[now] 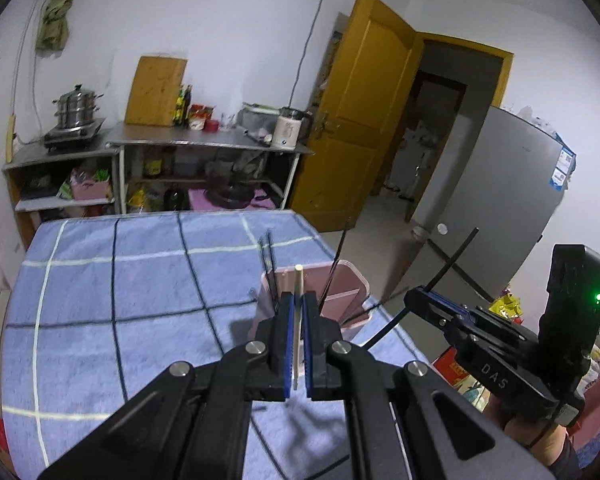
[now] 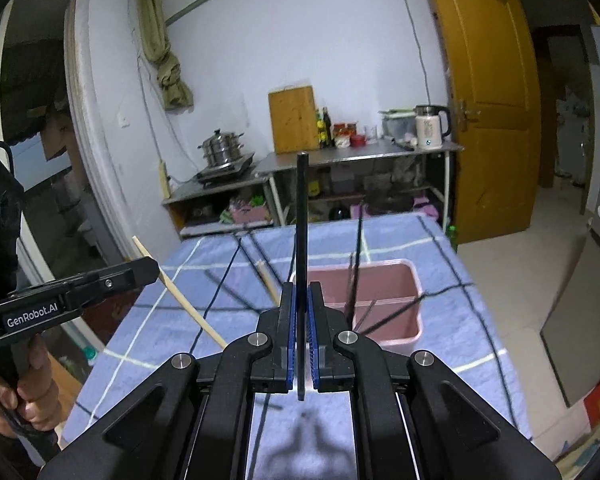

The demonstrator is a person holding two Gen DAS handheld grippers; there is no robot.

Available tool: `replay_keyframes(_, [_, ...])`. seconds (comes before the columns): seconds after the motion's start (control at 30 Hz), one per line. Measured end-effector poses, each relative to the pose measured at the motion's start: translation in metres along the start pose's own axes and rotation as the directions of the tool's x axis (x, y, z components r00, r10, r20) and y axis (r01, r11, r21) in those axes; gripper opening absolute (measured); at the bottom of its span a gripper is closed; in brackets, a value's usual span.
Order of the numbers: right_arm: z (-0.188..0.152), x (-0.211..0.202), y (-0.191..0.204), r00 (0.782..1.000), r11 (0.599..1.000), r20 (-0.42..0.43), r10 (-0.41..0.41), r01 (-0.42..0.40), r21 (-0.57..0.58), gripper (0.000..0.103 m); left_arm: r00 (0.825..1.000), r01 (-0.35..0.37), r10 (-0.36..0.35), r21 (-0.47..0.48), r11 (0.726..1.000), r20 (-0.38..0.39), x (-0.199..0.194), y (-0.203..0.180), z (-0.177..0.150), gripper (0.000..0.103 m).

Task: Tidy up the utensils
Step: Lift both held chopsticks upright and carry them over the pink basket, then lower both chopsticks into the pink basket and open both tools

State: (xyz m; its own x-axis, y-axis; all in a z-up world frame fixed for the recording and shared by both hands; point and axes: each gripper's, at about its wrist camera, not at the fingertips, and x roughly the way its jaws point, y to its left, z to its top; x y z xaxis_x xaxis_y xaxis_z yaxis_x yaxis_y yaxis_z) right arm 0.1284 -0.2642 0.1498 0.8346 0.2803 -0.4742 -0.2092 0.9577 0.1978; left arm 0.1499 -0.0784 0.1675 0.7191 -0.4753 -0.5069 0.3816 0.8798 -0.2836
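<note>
My left gripper [image 1: 297,300] is shut on a pale wooden chopstick [image 1: 298,280], held just in front of the pink utensil bin [image 1: 348,280]. The same chopstick shows in the right wrist view [image 2: 180,294], slanting from the left gripper's tip [image 2: 152,270]. My right gripper [image 2: 300,292] is shut on a black chopstick [image 2: 302,216] that stands upright, left of the pink bin [image 2: 380,280]. The right gripper also shows in the left wrist view [image 1: 414,296], right of the bin. Several black chopsticks [image 2: 356,264] lean inside the bin. More chopsticks [image 2: 260,264] lie on the cloth.
The table is covered by a blue checked cloth [image 1: 140,288]. Its right edge drops to the floor by a grey fridge [image 1: 496,208]. Behind stand metal shelves with a steamer pot [image 1: 76,110], a cutting board [image 1: 156,90] and a kettle [image 2: 430,126]. A yellow door [image 1: 364,108] stands open.
</note>
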Motion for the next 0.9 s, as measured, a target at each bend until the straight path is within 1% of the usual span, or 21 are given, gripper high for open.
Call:
replay_keyframes(0.23, [0.027,0.003,-0.009,0.998,1.0,0.054,-0.014,0.013,0.018,0.005,0.999,0.013,-0.014,0.024,1.0,0.046,0.012,-0.015,0.035,0.004])
replay_keyframes(0.4, [0.037,0.013,-0.014,0.997,0.999,0.066,-0.026,0.025,0.026,0.005,0.999,0.008,-0.01,0.044,0.999,0.052,0.03,-0.018,0.047,0.004])
replay_keyframes(0.53, [0.036,0.027,-0.018,0.997,0.999,0.061,-0.036,0.034,0.023,0.005,1.0,0.008,-0.009,0.056,0.998,0.03,0.049,-0.018,0.045,0.004])
replay_keyframes(0.73, [0.023,0.053,-0.024,0.999,0.999,0.02,-0.045,0.045,0.026,0.005,1.0,-0.007,0.009,0.074,0.997,-0.027,0.08,-0.014,0.033,0.004])
replay_keyframes(0.9, [0.014,0.068,-0.031,0.999,0.999,-0.013,-0.041,0.042,0.031,0.005,0.998,-0.005,0.011,0.086,0.996,-0.062,0.096,-0.015,0.025,0.004])
